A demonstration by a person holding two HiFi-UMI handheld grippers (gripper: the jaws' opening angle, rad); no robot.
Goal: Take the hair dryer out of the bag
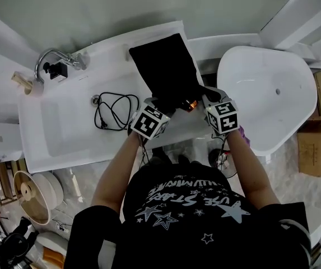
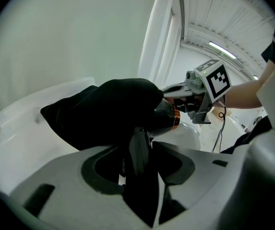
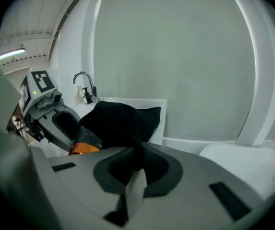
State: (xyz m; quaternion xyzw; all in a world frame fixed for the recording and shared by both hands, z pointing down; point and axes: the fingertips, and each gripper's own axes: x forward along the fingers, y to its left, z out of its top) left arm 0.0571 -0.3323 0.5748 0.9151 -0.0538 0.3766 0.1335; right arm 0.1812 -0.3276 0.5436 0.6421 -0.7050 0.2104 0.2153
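Observation:
A black cloth bag lies on the white ledge between the sink and the bathtub, its mouth toward me. The hair dryer's dark end with an orange ring pokes out of that mouth; the rest is hidden inside. My left gripper is shut on the left side of the bag's near edge, with black fabric pinched between its jaws. On the right side of that edge, my right gripper pinches a fold of the bag. The orange ring shows between the two grippers.
A black cord lies coiled in the white sink, with a chrome tap at its far left. A white bathtub stands to the right, and cardboard boxes beyond it. Clutter sits on the floor at lower left.

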